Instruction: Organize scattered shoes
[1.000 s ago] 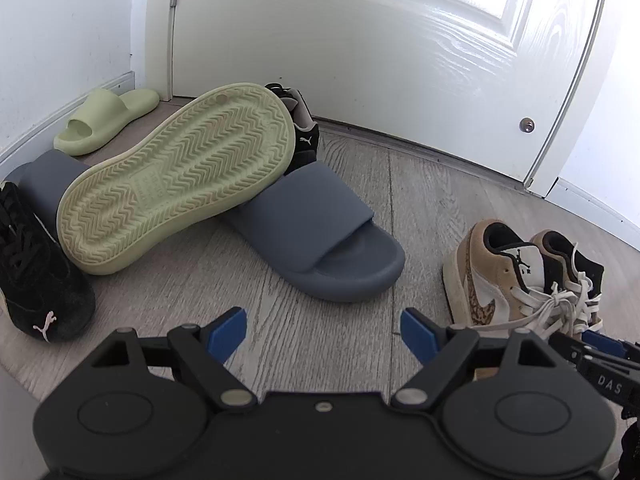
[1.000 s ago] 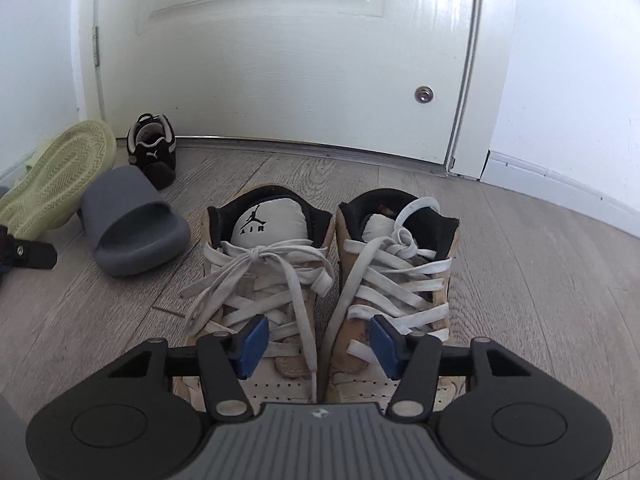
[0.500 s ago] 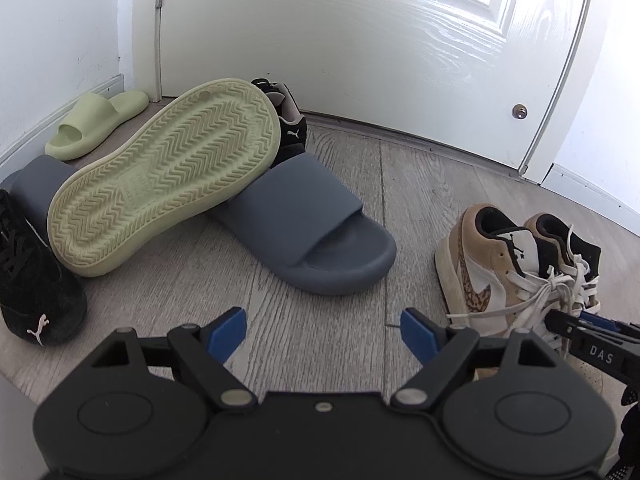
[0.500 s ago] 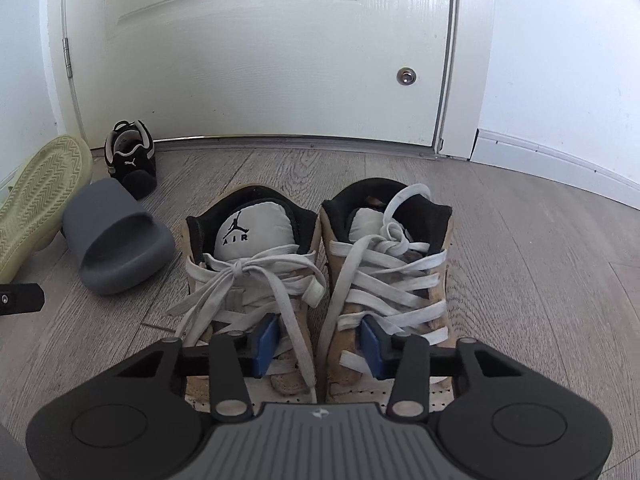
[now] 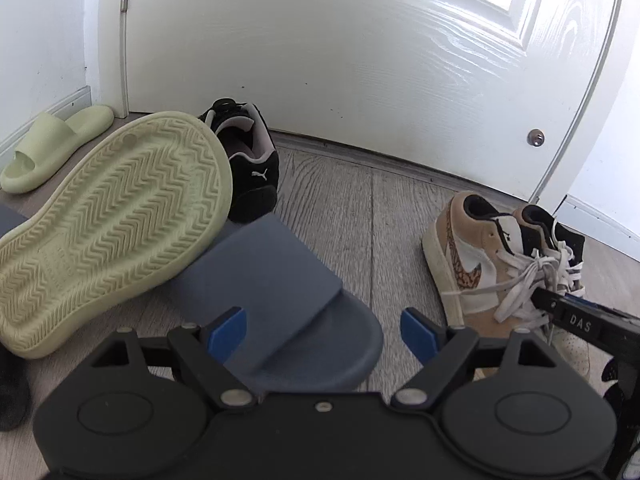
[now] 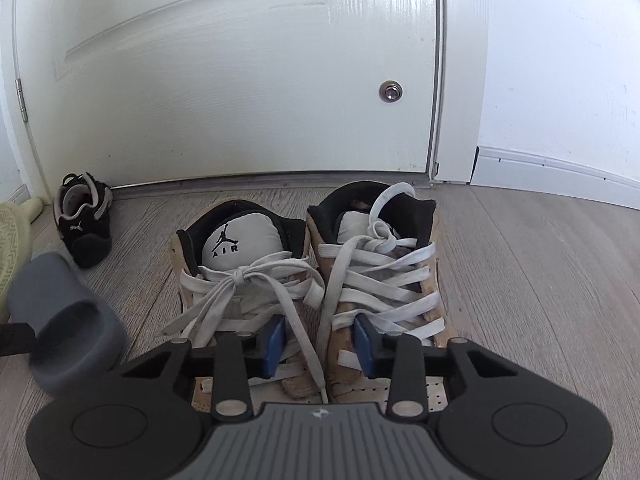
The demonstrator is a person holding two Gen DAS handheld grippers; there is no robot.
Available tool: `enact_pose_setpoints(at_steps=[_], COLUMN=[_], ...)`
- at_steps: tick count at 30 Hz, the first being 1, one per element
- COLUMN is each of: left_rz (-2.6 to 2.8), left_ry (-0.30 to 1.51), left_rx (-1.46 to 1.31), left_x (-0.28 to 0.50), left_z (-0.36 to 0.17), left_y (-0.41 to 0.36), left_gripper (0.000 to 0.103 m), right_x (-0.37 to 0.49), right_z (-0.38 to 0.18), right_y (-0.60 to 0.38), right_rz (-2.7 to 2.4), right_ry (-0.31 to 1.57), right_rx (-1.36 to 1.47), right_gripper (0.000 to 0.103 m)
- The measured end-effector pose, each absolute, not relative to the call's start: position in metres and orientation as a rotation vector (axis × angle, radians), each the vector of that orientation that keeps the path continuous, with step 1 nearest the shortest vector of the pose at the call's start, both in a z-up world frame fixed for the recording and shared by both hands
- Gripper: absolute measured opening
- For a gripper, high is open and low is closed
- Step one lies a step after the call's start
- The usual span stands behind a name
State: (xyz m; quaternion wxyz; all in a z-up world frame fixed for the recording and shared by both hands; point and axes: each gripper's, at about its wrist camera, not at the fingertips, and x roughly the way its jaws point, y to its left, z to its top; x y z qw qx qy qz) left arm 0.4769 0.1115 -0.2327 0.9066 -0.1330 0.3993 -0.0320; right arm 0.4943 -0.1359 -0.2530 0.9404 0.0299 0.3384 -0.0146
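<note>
Right tool (image 6: 320, 340): your jaws pinch the adjoining inner sides of the tan sneakers (image 6: 308, 280), near the door (image 6: 240, 80).
Left tool (image 5: 322, 330): your jaws gape wide over the grey slide (image 5: 280, 292), gripping nothing.

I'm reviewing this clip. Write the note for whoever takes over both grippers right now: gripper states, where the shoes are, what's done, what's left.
Right gripper: pinching the inner sides of the tan sneaker pair, which stands by the door.
Left gripper: open, empty, over the blue-grey slide.
An upturned green slide leans on it; its mate lies by the wall; a black sneaker sits near the door.
Done: tan pair together.
Left: pair the slides and black sneakers.
</note>
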Motion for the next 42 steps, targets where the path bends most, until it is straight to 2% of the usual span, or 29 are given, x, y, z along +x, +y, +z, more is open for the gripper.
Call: enact_pose_setpoints(at_steps=[3, 10, 15, 20, 23, 28, 31, 33, 37, 42], left_rz=[-0.095, -0.099, -0.075, -0.019, 0.019, -0.011, 0.006, 0.108, 0.127, 0.08], left_ry=[0.863, 0.825, 0.819, 0.792, 0.781, 0.801, 0.761, 0.694, 0.658, 0.729], left_rx=[-0.35, -0.376, -0.395, -0.375, -0.404, -0.452, -0.278, -0.001, 0.383, 0.452], left_x=[0.477, 0.48, 0.479, 0.474, 0.476, 0.471, 0.461, 0.456, 0.457, 0.468], left_z=[-0.243, -0.239, -0.239, -0.231, -0.23, -0.213, -0.191, -0.18, -0.198, -0.24], left_y=[0.118, 0.124, 0.128, 0.126, 0.135, 0.162, 0.165, 0.159, 0.152, 0.165], left_gripper=[0.085, 0.085, 0.085, 0.085, 0.085, 0.085, 0.085, 0.086, 0.086, 0.086], right_x=[0.536, 0.6, 0.609, 0.597, 0.564, 0.459, 0.41, 0.395, 0.383, 0.383], right_z=[-0.256, -0.26, -0.263, -0.256, -0.241, -0.235, -0.243, -0.244, -0.243, -0.252], right_y=[-0.139, -0.143, -0.138, -0.145, -0.152, -0.153, -0.142, -0.127, -0.097, -0.084], right_rz=[-0.046, -0.079, -0.11, -0.085, -0.045, 0.052, 0.098, 0.138, 0.245, 0.329], right_ry=[0.675, 0.65, 0.635, 0.634, 0.617, 0.64, 0.7, 0.715, 0.729, 0.783], right_rx=[0.057, 0.061, 0.05, 0.093, 0.138, 0.124, 0.102, 0.074, 0.082, 0.167], right_gripper=[0.039, 0.04, 0.042, 0.049, 0.061, 0.08, 0.082, 0.082, 0.082, 0.082])
